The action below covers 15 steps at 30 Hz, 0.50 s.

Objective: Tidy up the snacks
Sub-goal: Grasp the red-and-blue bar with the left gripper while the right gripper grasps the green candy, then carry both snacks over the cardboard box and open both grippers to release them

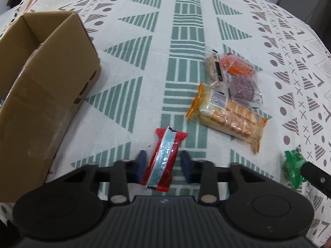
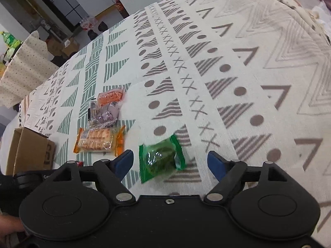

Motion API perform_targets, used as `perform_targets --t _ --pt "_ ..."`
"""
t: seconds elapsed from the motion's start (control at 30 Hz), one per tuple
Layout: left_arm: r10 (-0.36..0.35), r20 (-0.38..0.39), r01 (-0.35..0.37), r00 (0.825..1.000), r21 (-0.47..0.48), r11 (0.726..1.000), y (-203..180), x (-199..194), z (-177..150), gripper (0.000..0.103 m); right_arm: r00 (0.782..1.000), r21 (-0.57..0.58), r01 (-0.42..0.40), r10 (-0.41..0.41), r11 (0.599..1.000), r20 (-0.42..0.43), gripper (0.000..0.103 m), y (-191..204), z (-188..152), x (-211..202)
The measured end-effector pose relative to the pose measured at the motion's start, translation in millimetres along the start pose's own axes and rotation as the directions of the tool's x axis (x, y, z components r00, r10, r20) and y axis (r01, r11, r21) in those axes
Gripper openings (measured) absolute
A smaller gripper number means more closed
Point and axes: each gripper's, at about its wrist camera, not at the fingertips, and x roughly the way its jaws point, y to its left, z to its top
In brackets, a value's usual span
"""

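The left gripper (image 1: 163, 164) is standing spread around the red snack bar (image 1: 163, 161); the right gripper (image 2: 171, 163) is standing wide apart around the green packet (image 2: 161, 159) on the tablecloth (image 2: 238, 66).

Bright, even light; strong fisheye bending at edges, slight blur throughout.

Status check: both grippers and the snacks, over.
Left gripper open, straddling red snack bar. Right gripper open around green packet. Cardboard box open at left; path looks unobstructed.
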Motion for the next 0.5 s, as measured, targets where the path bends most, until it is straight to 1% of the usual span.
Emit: perform_targets --t 0.03,0.13,0.2,0.27,0.33,0.5 --pt "-0.008 -0.001 0.008 1.000 -0.001 1.000 0.3 0.3 0.5 0.019 1.000 -0.002 -0.003 0.003 1.000 -0.005 0.078 1.0 1.5 3.8" --pt "-0.023 -0.001 0.023 1.000 -0.002 1.000 2.9 0.0 1.1 0.019 1.000 -0.020 -0.008 0.008 1.000 -0.023 0.076 6.4 3.3 13.4" --pt "-0.024 0.000 0.024 1.000 -0.006 1.000 5.8 -1.5 0.9 0.019 0.999 -0.035 -0.012 0.011 0.999 -0.033 0.068 10.2 2.8 17.4" --pt "-0.028 0.000 0.028 1.000 -0.012 1.000 9.6 -3.7 1.6 0.019 0.999 -0.042 -0.007 0.005 0.999 -0.049 0.038 12.3 1.4 19.0" --pt "-0.035 0.003 0.035 0.999 -0.014 0.999 12.3 -6.6 2.3 0.019 0.999 -0.024 -0.004 0.003 1.000 -0.044 0.037 12.0 0.7 16.2" --pt "-0.052 0.026 0.052 0.998 0.002 0.999 16.1 -16.9 2.6 0.019 1.000 -0.028 -0.017 0.016 0.999 -0.007 0.035 20.6 -1.1 1.4"
